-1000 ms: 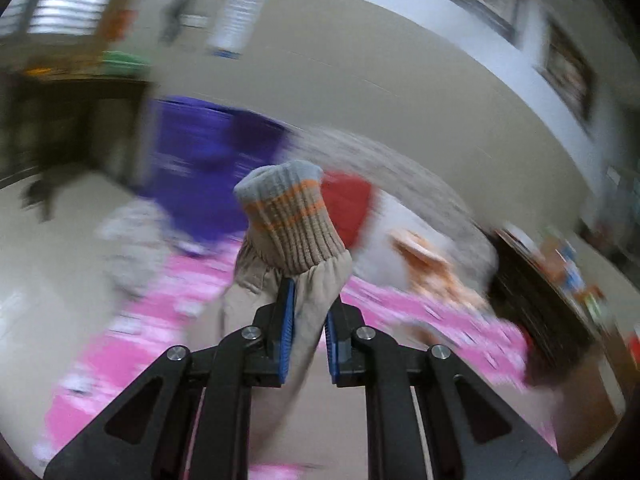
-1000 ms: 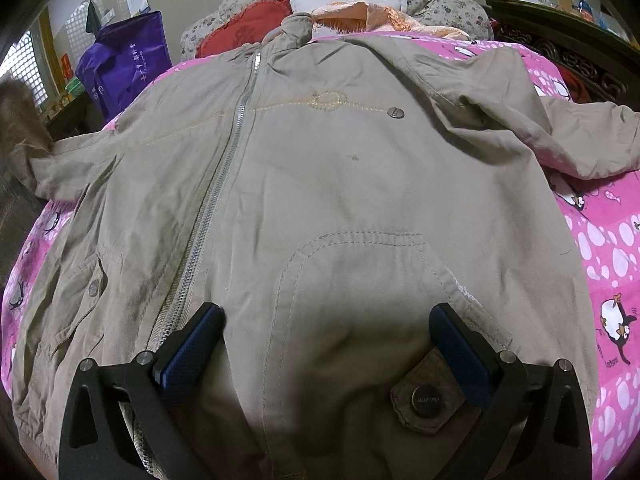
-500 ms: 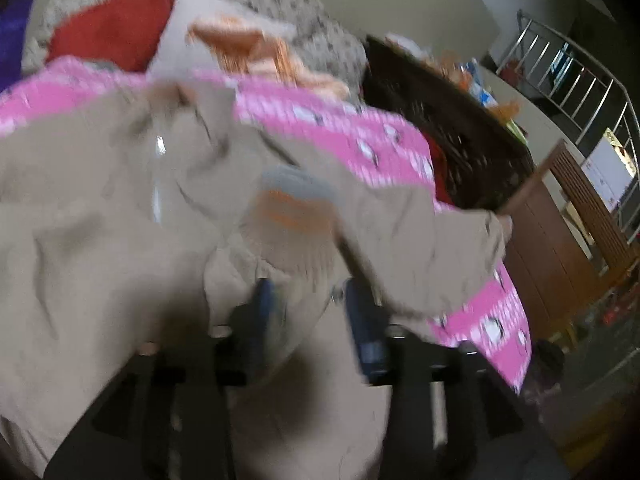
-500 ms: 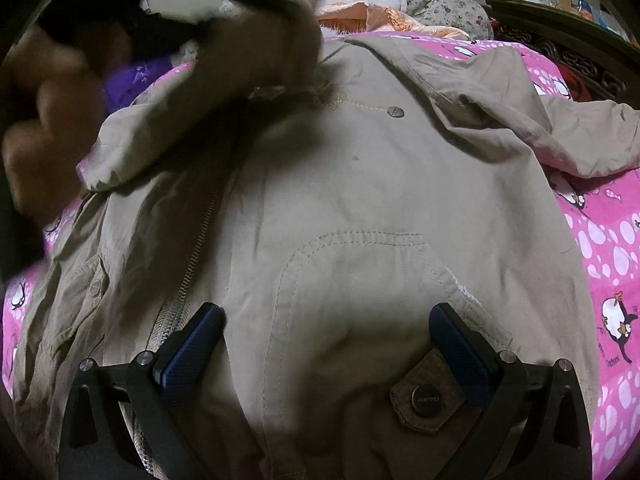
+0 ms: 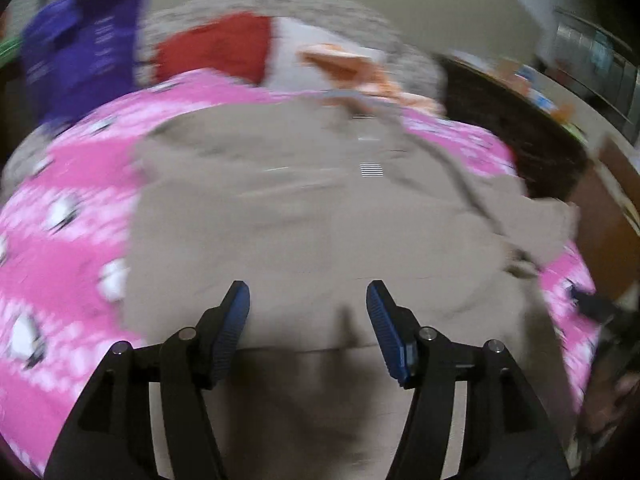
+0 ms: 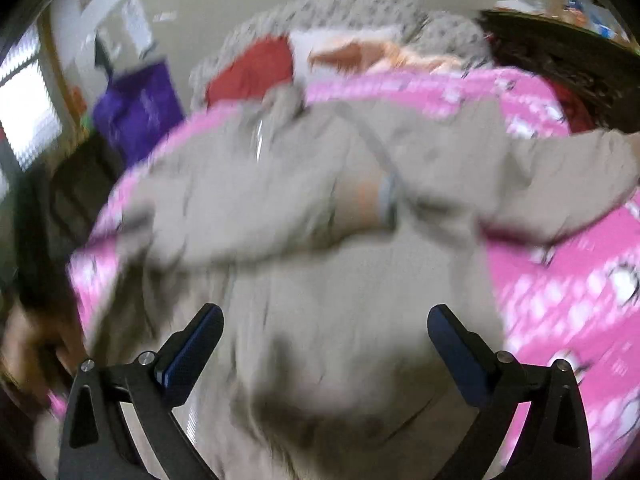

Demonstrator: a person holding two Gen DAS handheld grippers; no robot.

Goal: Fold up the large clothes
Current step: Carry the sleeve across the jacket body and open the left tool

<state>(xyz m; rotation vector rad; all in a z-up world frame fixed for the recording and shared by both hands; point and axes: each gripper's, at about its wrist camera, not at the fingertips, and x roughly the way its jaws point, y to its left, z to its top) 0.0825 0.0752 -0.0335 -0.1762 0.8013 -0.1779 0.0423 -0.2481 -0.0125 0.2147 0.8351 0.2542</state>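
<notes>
**Khaki jacket spread on pink bedspread, both claws agape above it**

Largest first: one pink printed bedspread [image 5: 60,184] [image 6: 560,280], covered across its middle by one large khaki zip-front cotton jacket [image 5: 320,220] [image 6: 340,280]. Lies directly ahead of and beneath both claws. One sleeve folded across the chest, its striped knit cuff [image 6: 384,196] resting near the jacket's centre in the right wrist view; other sleeve stretched out to the right over the bedspread.

At the head of the bed: one grey flowered cushion [image 5: 280,4] [image 6: 352,8], one red pillow [image 5: 216,48] [image 6: 252,72], one orange-and-white cloth [image 5: 344,60] [image 6: 360,52]. To the left, one purple bag [image 5: 80,44] [image 6: 140,108] with white print, too blurred to read.

Left gripper [image 5: 308,300]: blue-padded fingers spread apart, gripping nothing, hanging over the jacket's lower part. Right gripper [image 6: 324,316]: fingers wide apart likewise, empty, over the hem area.

Heavy motion blur in both views; no legible writing anywhere.
</notes>
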